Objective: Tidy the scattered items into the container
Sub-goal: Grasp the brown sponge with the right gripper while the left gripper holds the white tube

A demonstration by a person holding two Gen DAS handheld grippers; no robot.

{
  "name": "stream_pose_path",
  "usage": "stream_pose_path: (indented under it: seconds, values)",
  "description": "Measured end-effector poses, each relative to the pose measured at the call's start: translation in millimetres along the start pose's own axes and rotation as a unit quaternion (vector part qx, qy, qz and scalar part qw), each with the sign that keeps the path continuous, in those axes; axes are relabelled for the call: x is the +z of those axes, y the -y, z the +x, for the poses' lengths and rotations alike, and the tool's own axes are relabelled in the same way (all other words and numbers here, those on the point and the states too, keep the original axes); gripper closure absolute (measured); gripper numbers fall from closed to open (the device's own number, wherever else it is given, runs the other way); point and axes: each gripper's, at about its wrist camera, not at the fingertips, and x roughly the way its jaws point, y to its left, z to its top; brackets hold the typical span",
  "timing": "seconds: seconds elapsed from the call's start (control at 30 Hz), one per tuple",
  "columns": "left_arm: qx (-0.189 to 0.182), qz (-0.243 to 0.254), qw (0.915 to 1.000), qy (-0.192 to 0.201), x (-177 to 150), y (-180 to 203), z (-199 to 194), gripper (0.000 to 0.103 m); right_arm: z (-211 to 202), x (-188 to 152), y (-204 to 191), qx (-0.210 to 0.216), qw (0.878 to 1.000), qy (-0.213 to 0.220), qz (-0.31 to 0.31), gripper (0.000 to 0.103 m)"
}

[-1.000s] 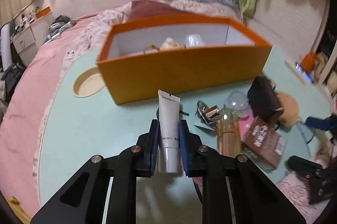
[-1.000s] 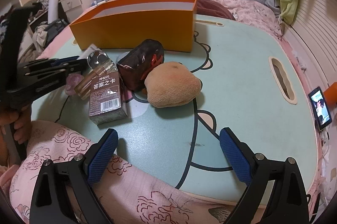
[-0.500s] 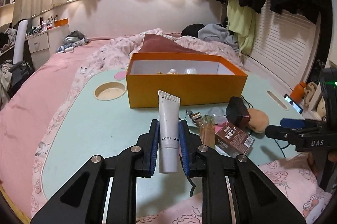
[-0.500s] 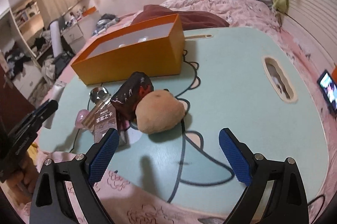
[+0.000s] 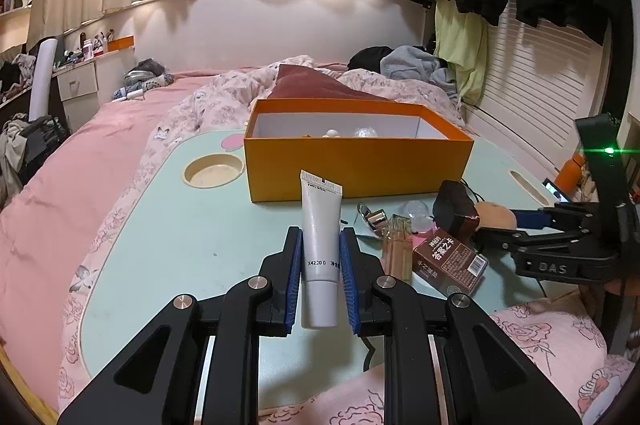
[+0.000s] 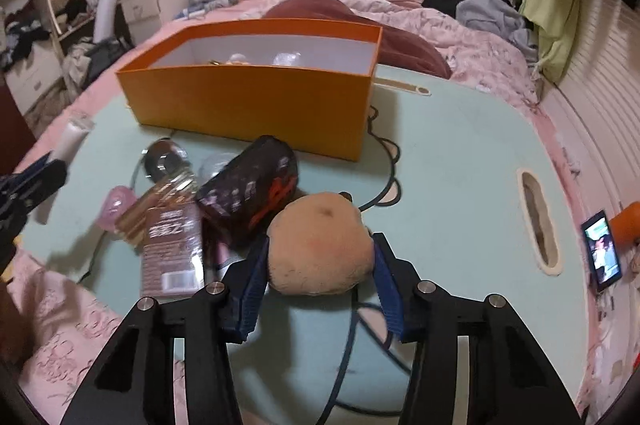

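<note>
My left gripper point(image 5: 320, 233) is shut on a white tube point(image 5: 321, 201), held upright above the mint-green table point(image 5: 180, 225), short of the orange box point(image 5: 356, 165). The box stands open with a few small items inside. In the right wrist view my right gripper point(image 6: 320, 241) is closing its jaws on a tan plush ball point(image 6: 320, 221), and both blue pads touch its sides. The ball rests on the table point(image 6: 460, 165) in front of the orange box point(image 6: 248, 101). At that view's left edge the white tube point(image 6: 72, 139) shows again.
Beside the ball lie a dark pouch point(image 6: 252, 193), a brown carton point(image 6: 172, 249), a glass bottle point(image 6: 160, 201), a pink piece point(image 6: 116, 205) and a round shiny compact point(image 6: 164, 155). A phone point(image 6: 602, 251) leans at the table's right edge. Pink bedding surrounds the table.
My left gripper drew back from the box with the tube still in it. My right gripper moved forward over the plush ball and its jaws narrowed from wide apart onto it.
</note>
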Motion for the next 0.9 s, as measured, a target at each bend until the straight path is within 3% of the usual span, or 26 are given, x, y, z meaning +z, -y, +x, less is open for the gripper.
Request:
stream_pose_path:
  seconds: [0.17,0.3,0.4,0.5,0.6,0.9]
  values:
    - [0.014,0.012,0.9998,-0.004,7.4,7.6,-2.6,0.083,-20.2,-2.9,7.1,-0.013,0.999,0.032,0.030,0.055]
    - [-0.046,-0.017,0.9988,-0.009,25.5,15.5,-12.0,0.083,-39.7,3.9,1.4,0.023,0.997,0.051,0.061,0.054]
    - [-0.026,-0.017,0.9995,-0.005,28.5,24.7,-13.9,0.083,-53.9,4.9,-14.1,0.030,0.995,0.077,0.051,0.054]
    - [-0.023,-0.029,0.9992,-0.015,16.1,24.8,-9.1,0.083,-61.4,-4.7,-30.8,-0.002,0.994,0.104,0.028,0.054]
    - [-0.017,-0.041,0.9986,-0.028,9.0,19.8,-4.1,0.083,-56.7,-9.9,-41.2,-0.008,0.996,0.092,0.002,0.054]
    - [-0.012,-0.035,0.9990,-0.025,5.9,22.0,-6.2,0.083,-56.3,-14.1,-32.0,-0.005,0.995,0.092,0.022,0.054]
